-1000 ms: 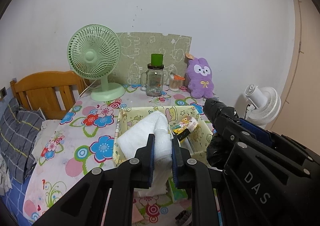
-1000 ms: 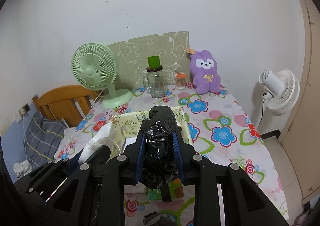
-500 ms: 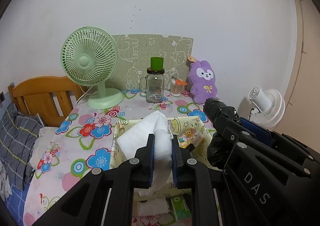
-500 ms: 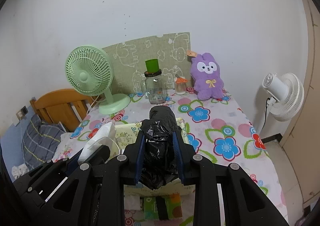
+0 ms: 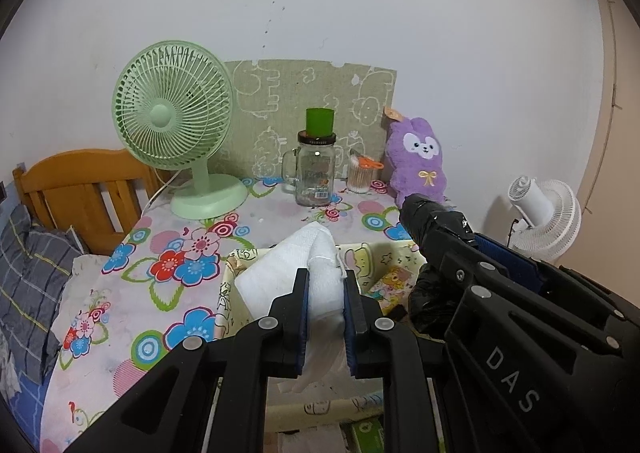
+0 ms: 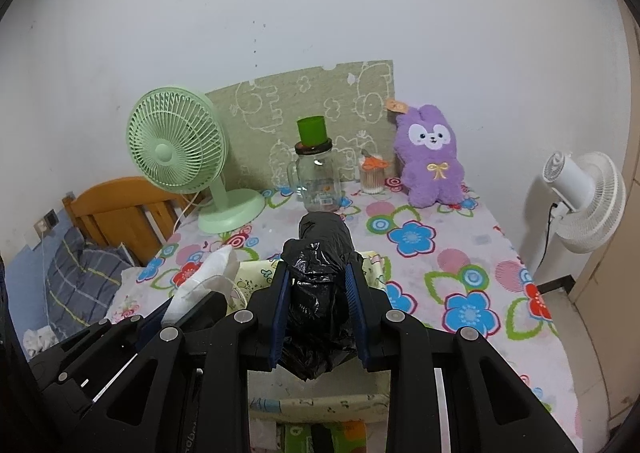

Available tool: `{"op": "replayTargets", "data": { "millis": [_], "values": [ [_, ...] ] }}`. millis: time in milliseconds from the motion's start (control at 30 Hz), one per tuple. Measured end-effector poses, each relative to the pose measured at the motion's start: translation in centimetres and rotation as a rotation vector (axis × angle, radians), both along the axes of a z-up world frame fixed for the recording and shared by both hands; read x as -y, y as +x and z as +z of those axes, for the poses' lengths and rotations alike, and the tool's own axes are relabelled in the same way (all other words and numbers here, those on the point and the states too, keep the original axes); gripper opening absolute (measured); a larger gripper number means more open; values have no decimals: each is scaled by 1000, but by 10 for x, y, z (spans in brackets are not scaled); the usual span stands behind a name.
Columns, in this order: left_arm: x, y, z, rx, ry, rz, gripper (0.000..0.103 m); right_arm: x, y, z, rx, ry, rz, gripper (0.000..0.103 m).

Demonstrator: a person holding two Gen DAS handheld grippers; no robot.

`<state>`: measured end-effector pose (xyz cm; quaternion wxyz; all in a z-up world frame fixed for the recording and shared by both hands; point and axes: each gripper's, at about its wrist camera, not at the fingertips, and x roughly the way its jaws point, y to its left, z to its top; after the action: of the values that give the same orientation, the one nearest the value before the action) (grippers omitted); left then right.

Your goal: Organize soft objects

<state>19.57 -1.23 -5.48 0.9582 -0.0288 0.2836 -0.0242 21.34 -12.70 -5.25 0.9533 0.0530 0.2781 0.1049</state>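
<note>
My left gripper is shut on a folded white cloth, which sticks up between its blue pads. A crumpled roll of black plastic bags is clamped in my right gripper. Both bundles hang over a pale yellow fabric storage box with cartoon prints, standing on the flowered tablecloth. In the left wrist view the right gripper with the black bundle is just to the right of the cloth. A purple plush rabbit leans against the back wall.
At the back of the table stand a green desk fan, a glass jar with a green cup on top and a small toothpick jar. A white fan is off the table's right side. A wooden headboard lies left.
Both grippers have moved forward toward the back wall with their bundles, so the box has slid lower and nearer in both views. Neither grip has changed.
</note>
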Motion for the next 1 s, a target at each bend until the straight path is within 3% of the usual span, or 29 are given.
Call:
{"op": "replayTargets", "data": {
  "millis": [233, 467, 667, 1000],
  "values": [
    [-2, 14, -19, -20, -5, -13, 14, -4, 15, -19, -25, -5, 15, 31],
    [-8, 26, -38, -68, -4, 15, 38, -11, 27, -38, -61, -20, 35, 31],
    [-15, 29, -48, -98, 1, 40, 51, -21, 32, -49, -83, -33, 67, 31],
    [-16, 30, -56, -128, 46, 46, 53, -31, 38, -61, -118, -48, 100, 35]
  ]
}}
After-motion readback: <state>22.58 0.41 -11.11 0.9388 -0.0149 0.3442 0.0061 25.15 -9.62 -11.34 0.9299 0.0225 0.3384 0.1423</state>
